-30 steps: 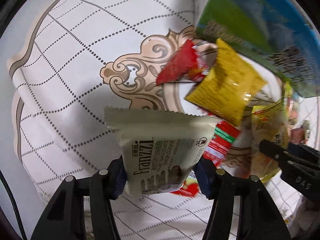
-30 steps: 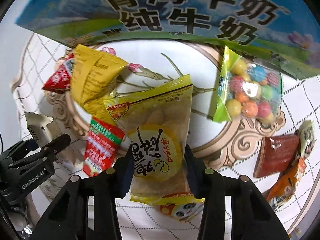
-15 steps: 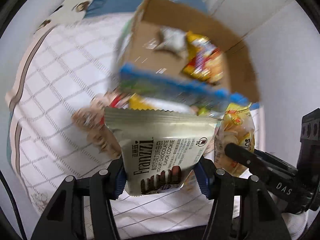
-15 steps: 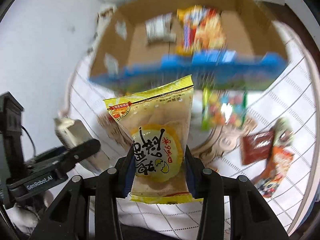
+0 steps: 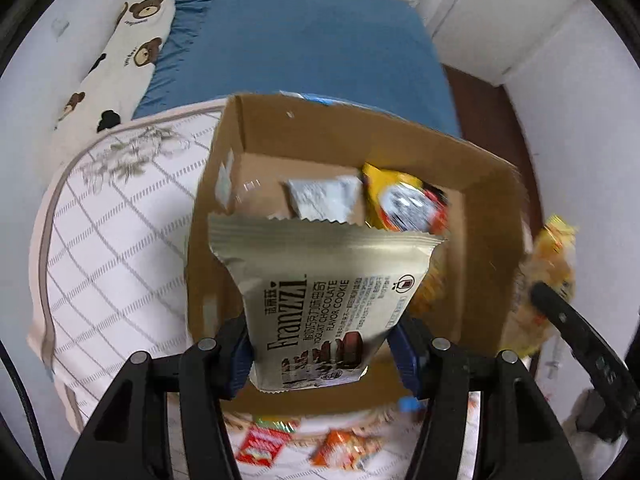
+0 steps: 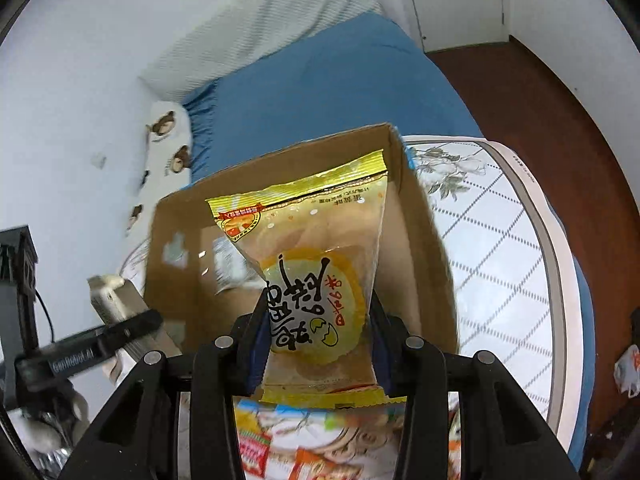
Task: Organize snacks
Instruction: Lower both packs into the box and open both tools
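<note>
Both tongs have carried their packets up over the cardboard box (image 5: 492, 216).

Bright, even daylight — fisheye bending at dark rims, motion blur toward edges.

- The left tongs (image 5: 322, 354) point almost straight down, black arms spread to either side at the bottom of the left wrist view, blue pads (image 5: 239, 354) pressed on the two side edges of a beige cookie packet (image 5: 320, 292) that stands up between them.
- The right tongs (image 6: 320, 350) tilt steeply downward, blue pads (image 6: 258, 350) clamped on both sides of a yellow snack pouch (image 6: 316, 280), jaws narrow.
- Each tool shows in the other's camera: the right tongs as a black finger at the right edge of the left view, the left tongs as a black finger at the left edge of the right view, side by side, close but apart.
</note>
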A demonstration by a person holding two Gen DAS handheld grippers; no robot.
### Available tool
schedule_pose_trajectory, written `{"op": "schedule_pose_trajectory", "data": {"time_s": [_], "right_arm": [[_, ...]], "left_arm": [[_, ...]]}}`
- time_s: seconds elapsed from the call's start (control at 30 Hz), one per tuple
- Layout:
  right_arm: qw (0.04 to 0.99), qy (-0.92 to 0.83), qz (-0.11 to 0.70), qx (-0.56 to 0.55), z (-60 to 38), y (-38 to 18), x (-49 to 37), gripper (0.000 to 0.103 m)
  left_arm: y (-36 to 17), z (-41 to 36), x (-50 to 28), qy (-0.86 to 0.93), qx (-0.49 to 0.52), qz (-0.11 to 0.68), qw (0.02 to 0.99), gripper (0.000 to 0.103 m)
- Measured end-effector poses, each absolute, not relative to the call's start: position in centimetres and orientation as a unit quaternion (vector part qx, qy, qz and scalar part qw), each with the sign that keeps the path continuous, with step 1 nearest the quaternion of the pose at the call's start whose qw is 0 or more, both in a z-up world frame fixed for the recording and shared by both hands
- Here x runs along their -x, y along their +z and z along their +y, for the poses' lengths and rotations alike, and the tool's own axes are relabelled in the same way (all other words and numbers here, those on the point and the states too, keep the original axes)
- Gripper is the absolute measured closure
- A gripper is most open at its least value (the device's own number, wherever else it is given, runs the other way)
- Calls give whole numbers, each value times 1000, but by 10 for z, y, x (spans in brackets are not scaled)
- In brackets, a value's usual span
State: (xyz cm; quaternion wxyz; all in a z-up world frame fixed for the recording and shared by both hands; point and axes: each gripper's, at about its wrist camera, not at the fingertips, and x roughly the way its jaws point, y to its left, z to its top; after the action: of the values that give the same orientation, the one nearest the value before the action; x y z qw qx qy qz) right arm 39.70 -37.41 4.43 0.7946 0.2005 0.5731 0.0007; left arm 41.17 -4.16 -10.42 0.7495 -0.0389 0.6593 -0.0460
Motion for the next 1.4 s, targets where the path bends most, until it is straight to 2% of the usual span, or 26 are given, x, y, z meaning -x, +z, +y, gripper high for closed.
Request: {"op": "schedule_pose_trajectory", "data": {"time_s": [0.33,0.37,0.4,0.43,0.47,0.5,0.53,0.63,0.93,1.4], "right_arm": [[768,-24,612,-189,-381,-26,-464,57],[764,-22,616,-192,-383,-32,-469,47],[760,-23,622,-187,-383,-37,-473,23],[758,-23,626,-183,-383,-42,-476,12],[756,-20,628,-185,-383,-46,-478,8],[753,-19,631,-184,-383,-48,-479,8],[753,-20,633,-180,-381,-49,-478,8],[754,-20,636,-162,-378,-54,-479,8],[754,-20,643,-132,-363,-48,-470,8],[799,-13,593,-103,-345,7,-418,8]], "left_arm": [[-155,-41,-480,-14,-3,681,732,45],[-159,-42,-484,-15,-9,683,730,45],[-164,-44,-487,-15,-15,688,726,45],[-167,-44,-489,-14,-15,690,723,45],[-170,-44,-491,-15,-13,692,721,41],[-172,-44,-492,-18,-9,693,721,31],[-172,-45,-493,-17,-8,690,723,26],[-170,-48,-492,-22,-9,681,732,19],[-163,-57,-472,-30,-20,657,753,19],[-114,-60,-391,-46,-19,586,809,19]]}}
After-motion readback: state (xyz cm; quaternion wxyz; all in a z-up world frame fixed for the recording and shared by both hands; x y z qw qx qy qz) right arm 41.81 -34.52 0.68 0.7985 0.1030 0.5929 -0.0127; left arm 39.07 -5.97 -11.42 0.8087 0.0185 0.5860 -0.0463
